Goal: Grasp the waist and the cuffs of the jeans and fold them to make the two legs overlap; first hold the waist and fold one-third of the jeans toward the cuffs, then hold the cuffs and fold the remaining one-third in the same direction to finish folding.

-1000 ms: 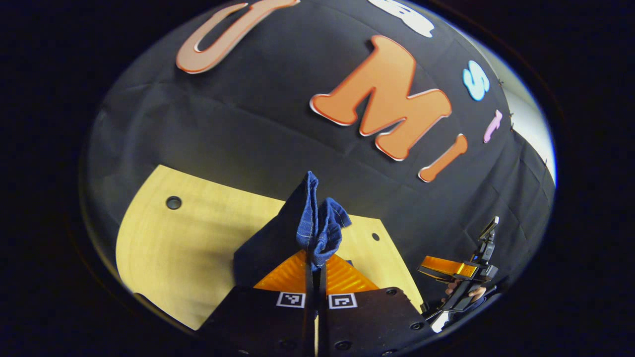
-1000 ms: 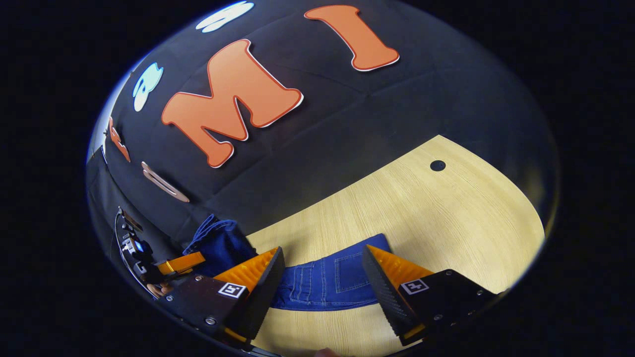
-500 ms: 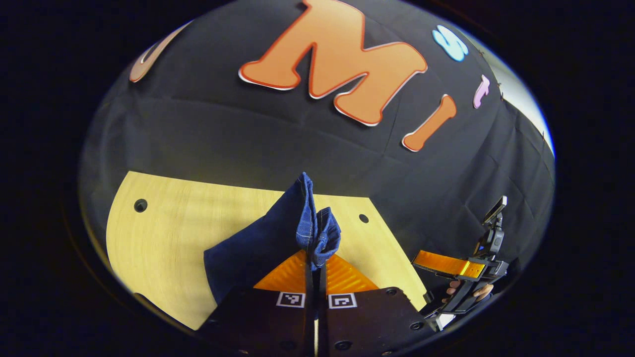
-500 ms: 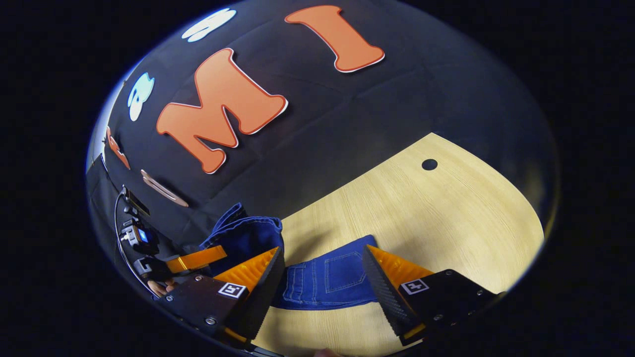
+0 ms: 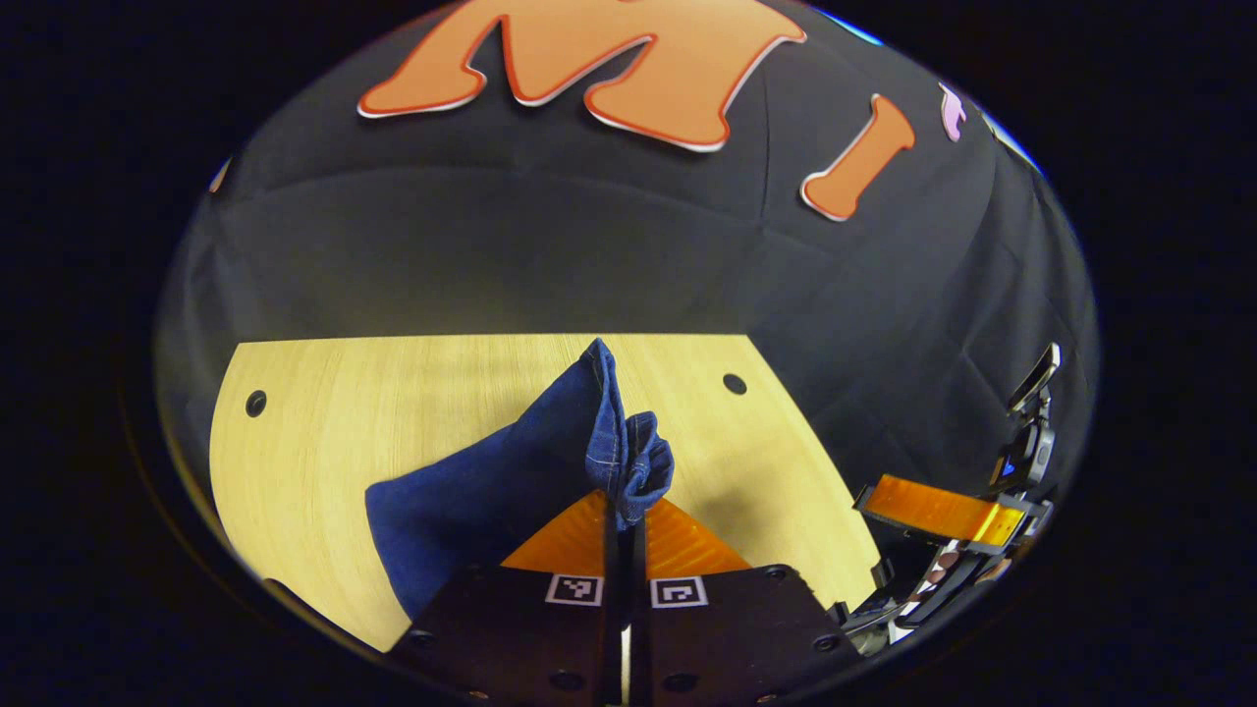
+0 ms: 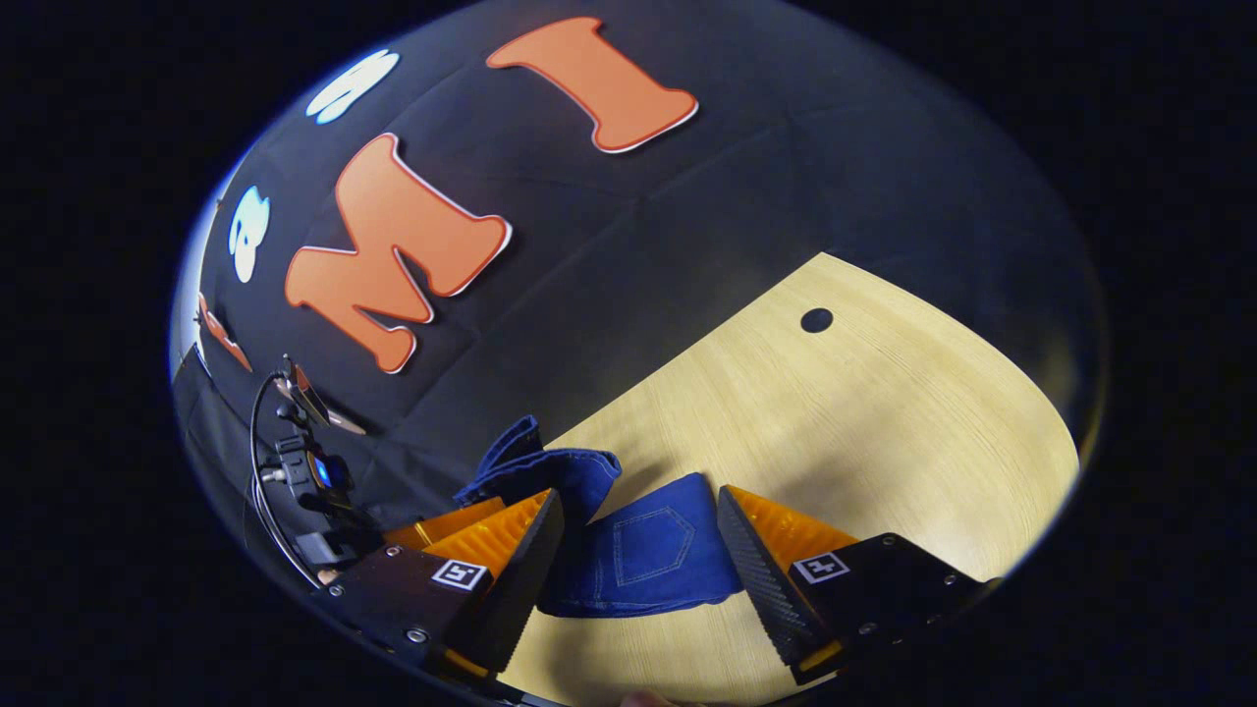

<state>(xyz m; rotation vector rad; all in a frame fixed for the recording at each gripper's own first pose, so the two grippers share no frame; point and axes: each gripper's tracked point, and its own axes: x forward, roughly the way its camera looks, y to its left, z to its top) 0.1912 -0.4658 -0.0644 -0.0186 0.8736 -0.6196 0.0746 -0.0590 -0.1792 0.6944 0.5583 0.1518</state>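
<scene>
My left gripper point(image 5: 626, 506) is shut on a bunched, stitched end of the blue jeans point(image 5: 471, 491) and holds it above the wooden table point(image 5: 344, 412). The denim slopes down from it to the left. In the right gripper view, the jeans' seat with a back pocket point(image 6: 650, 545) lies flat on the table point(image 6: 884, 422), between the fingers of my open right gripper point(image 6: 638, 570), which touch nothing. The lifted denim fold point(image 6: 535, 471) hangs just left of it, above the left gripper point(image 6: 442, 520). The right gripper point(image 5: 928, 511) and a hand show at the right edge of the left gripper view.
The table has small round holes point(image 5: 735, 383) point(image 6: 816, 319) near its far edge. The black cloth wall stands right behind the table. Bare wood stretches to the right of the jeans in the right gripper view.
My left gripper has carried the held denim end closer to the right gripper and tipped downward. The flat stretch of jeans has grown shorter. The right gripper has stayed open.
</scene>
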